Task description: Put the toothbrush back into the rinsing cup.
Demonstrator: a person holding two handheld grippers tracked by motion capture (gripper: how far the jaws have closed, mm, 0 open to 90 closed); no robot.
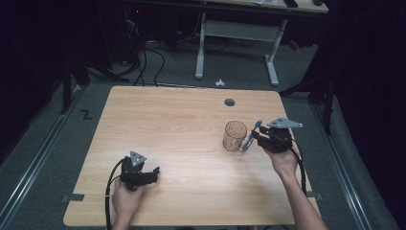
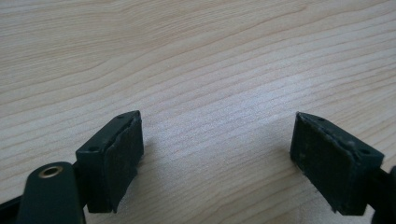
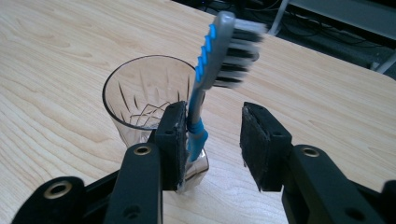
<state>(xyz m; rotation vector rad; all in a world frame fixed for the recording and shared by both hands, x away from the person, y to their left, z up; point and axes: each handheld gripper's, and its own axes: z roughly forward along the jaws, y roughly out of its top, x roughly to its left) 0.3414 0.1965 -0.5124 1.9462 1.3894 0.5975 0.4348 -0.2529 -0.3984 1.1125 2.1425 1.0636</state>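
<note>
On the wooden surface (image 1: 182, 124) a glass (image 1: 234, 135) stands. A toothbrush (image 3: 205, 88) leans between the right gripper's (image 3: 210, 140) half-open jaws, not squeezed. The left gripper's (image 2: 217, 154) jaws are spread wide, empty.

Each black tool (image 1: 152, 173) carries a grey three-cornered plate, a trailing black cable and brass-ringed screw holes.

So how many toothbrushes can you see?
1. A blue and grey toothbrush stands between the right gripper's open jaws, leaning on one pad, beside the glass cup on the table.
</note>
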